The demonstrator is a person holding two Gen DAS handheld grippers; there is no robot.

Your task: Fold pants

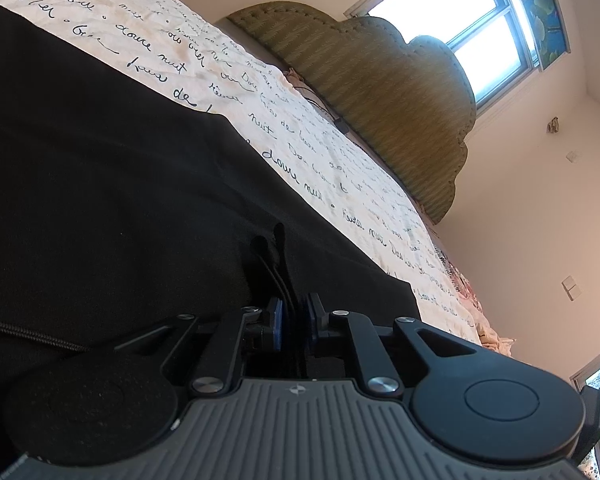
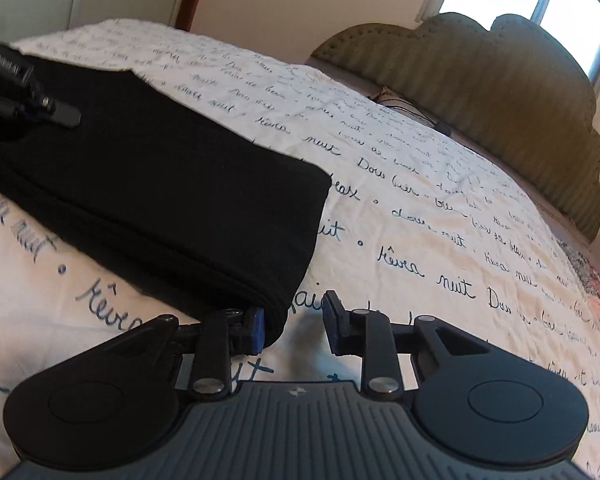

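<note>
A bed [image 2: 440, 216], covered by a cream bedspread [image 2: 420, 184] printed with dark script, is carrying black pants [image 2: 160, 184] that are lying folded toward its left side, away from the green headboard [image 2: 500, 92]. The left gripper [image 1: 294, 320] is clamping a fold of the pants with its drawstrings [image 1: 278, 264]. The right gripper [image 2: 294, 322] is sitting with its jaws apart at the pants' near corner, only the left blue pad [image 2: 258, 330] touching the cloth.

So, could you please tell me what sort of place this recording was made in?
Most likely a bedroom: black pants lie on a bedspread printed with handwriting, an upholstered scalloped headboard stands behind it, and a window above.
</note>
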